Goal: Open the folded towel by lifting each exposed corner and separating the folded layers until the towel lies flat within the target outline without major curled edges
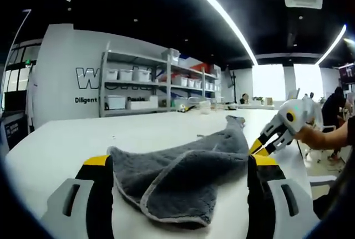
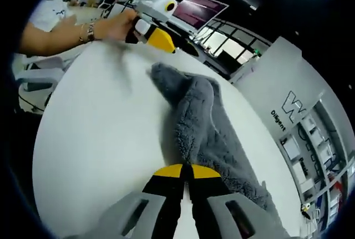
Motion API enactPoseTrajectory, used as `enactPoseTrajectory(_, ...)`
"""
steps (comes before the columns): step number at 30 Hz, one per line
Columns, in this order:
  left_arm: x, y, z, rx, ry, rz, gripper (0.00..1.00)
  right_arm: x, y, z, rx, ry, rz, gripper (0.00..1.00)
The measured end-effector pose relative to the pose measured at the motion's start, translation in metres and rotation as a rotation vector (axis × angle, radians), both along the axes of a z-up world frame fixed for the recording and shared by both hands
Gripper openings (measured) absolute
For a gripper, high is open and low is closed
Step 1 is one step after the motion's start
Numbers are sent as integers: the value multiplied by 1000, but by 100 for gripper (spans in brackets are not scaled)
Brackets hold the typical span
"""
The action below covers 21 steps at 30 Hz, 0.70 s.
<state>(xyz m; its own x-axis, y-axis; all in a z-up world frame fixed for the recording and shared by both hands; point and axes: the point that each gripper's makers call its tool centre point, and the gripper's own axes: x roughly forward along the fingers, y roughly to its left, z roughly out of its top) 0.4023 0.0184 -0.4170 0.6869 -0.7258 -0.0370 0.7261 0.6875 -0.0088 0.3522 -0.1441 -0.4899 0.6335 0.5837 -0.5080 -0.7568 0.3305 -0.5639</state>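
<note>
Both jaws of the left gripper (image 1: 180,164) stand wide apart, yellow-tipped, with the folded near end of the grey towel (image 1: 188,172) lying between them on the white table (image 1: 66,145). They hold nothing. In the right gripper view, the right gripper (image 2: 187,173) has its two black jaws pressed together, yellow tips touching. The towel's (image 2: 208,131) edge lies right at those tips, but I cannot tell whether any cloth is pinched between them.

From the left gripper view the towel is a crumpled, partly folded heap with a pale hem along its layers; a narrow tail runs away from the camera toward the far side of the table. The right gripper appears there at the towel's right edge, held by a hand (image 1: 316,135), its tips down at the cloth.

From the right gripper view the towel stretches as a long bunched strip across the table (image 2: 94,139), and the left gripper shows at its far end, held by a hand (image 2: 113,27) with a bracelet on the wrist.

Shelves (image 1: 150,86) with white bins stand against a wall behind the table, and ceiling light strips (image 1: 222,11) run overhead.
</note>
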Motion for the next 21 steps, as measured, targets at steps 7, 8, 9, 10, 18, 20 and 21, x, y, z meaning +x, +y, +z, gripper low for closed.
enactPoseTrajectory(7,2,1,-1,6,4,6,99,0,0,-3,53,59,-13,2)
enactPoseTrajectory(8,2,0,-1,5,5,4,99,-1,0,-2,70,70,-16,3)
enactPoseTrajectory(9,2,0,-1,3,6,3,99,-2,1,-1,87,82,-16,5)
enactPoseTrajectory(10,1,0,-1,4,7,1,99,-4,2,-1,102,99,-12,7)
enactPoseTrajectory(18,3,0,-3,17,9,6,99,-15,5,18,249,109,2,25)
enactPoseTrajectory(20,3,0,-3,15,11,5,99,-16,4,26,286,102,3,29)
enactPoseTrajectory(21,2,-1,-4,14,11,4,99,-16,3,32,318,88,-2,29)
